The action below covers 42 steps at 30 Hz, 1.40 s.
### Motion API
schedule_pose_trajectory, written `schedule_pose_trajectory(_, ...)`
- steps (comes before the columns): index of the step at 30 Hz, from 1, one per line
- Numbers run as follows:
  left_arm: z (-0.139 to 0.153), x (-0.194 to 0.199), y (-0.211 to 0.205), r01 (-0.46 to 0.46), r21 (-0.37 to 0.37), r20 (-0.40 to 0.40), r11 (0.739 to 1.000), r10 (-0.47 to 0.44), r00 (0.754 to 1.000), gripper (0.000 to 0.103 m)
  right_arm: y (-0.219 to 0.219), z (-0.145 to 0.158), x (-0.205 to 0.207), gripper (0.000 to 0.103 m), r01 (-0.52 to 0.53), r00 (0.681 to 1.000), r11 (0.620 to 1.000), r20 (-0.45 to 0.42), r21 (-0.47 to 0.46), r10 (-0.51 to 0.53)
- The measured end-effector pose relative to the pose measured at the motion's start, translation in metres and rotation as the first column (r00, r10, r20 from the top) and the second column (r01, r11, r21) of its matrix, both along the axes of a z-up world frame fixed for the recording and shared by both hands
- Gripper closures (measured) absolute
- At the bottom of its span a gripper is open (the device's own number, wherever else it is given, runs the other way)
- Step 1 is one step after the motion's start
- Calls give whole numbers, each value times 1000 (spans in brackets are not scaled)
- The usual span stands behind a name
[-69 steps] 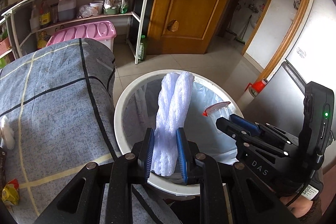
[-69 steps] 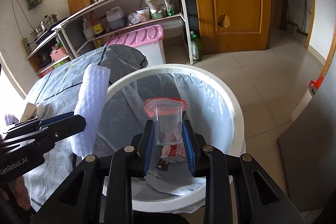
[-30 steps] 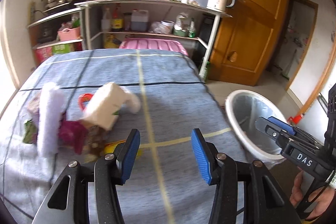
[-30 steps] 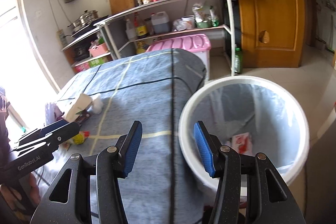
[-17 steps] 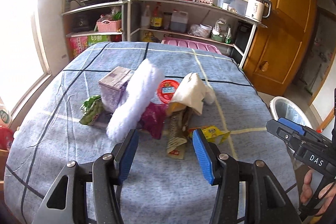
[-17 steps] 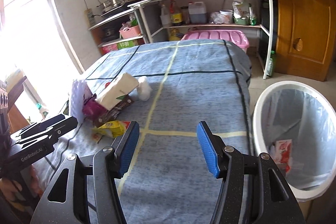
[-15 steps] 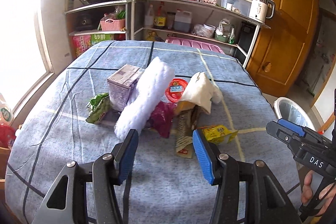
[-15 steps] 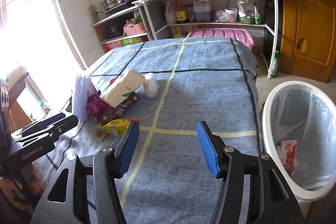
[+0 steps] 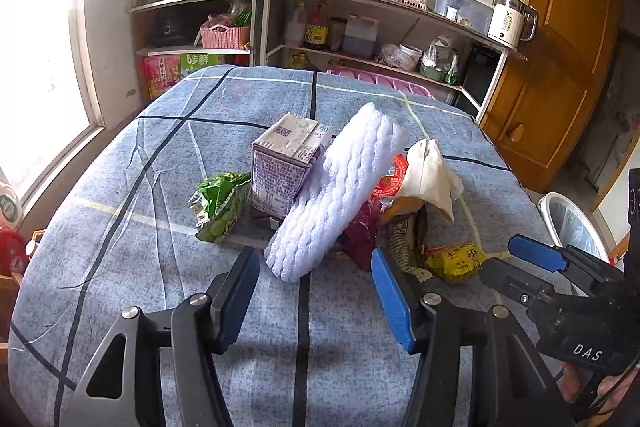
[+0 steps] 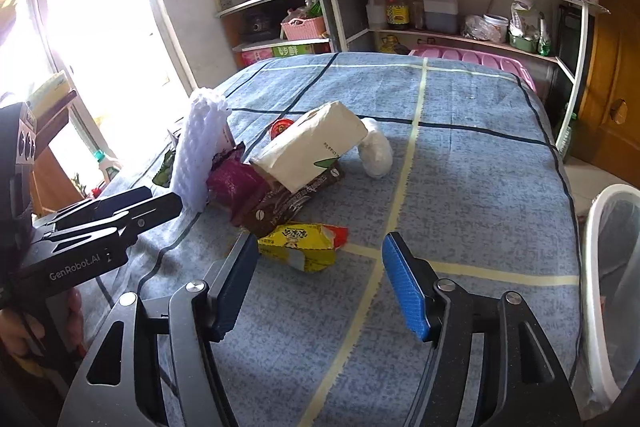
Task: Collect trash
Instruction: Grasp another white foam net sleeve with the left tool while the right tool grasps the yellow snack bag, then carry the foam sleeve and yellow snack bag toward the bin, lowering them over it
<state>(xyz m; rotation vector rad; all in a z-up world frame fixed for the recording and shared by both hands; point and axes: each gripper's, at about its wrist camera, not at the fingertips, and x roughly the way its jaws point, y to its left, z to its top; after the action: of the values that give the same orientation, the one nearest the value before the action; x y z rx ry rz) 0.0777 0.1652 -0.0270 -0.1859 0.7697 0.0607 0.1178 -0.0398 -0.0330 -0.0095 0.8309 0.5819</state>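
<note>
A heap of trash lies on the blue checked table (image 9: 160,155): a white foam sleeve (image 9: 336,195), a purple carton (image 9: 284,167), a green snack bag (image 9: 220,207), a cream paper bag (image 10: 316,143), a brown wrapper (image 10: 292,203), a dark red packet (image 10: 232,183) and a yellow packet (image 10: 300,245). My left gripper (image 9: 312,291) is open and empty, just short of the foam sleeve's near end. My right gripper (image 10: 316,287) is open and empty, just short of the yellow packet. The white lined trash bin (image 10: 608,267) stands at the table's right.
Metal shelves (image 9: 360,27) with bottles, pots and a kettle stand behind the table. A pink storage box (image 10: 472,61) sits behind the table's far edge. A wooden door (image 9: 568,67) is at the right, a bright window (image 9: 36,47) at the left.
Both grippers let their trash go into the bin, opened, and swung back to the table. In the last half second both closed in on the heap.
</note>
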Motion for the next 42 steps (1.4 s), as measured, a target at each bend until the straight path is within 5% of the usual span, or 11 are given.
schedule_pose_trajectory(18, -8, 39, 1, 49, -7, -3, 999, -49, 999, 45, 9, -21, 15, 38, 6, 998, 999, -69, -39, -8)
schedule_pose_trajectory(22, -8, 41, -6, 69, 3, 0, 998, -69, 998, 57, 9, -21, 18, 38, 9, 997, 1000, -76, -25, -11)
schedule_pose_trajectory(25, -10, 43, -7, 73, -5, -10, 997, -73, 997, 62, 8, -20, 19, 53, 13, 997, 1000, -78, -28, -15)
schedule_pose_trajectory(30, -12, 45, -8, 81, -29, -14, 996, -81, 997, 71, 5, -20, 18, 60, 18, 997, 999, -77, -30, -20)
schedule_pose_trajectory(42, -10, 35, -47, 190, -82, -8, 978, -192, 981, 73, -13, -17, 15, 64, 81, 994, 997, -74, -13, -82)
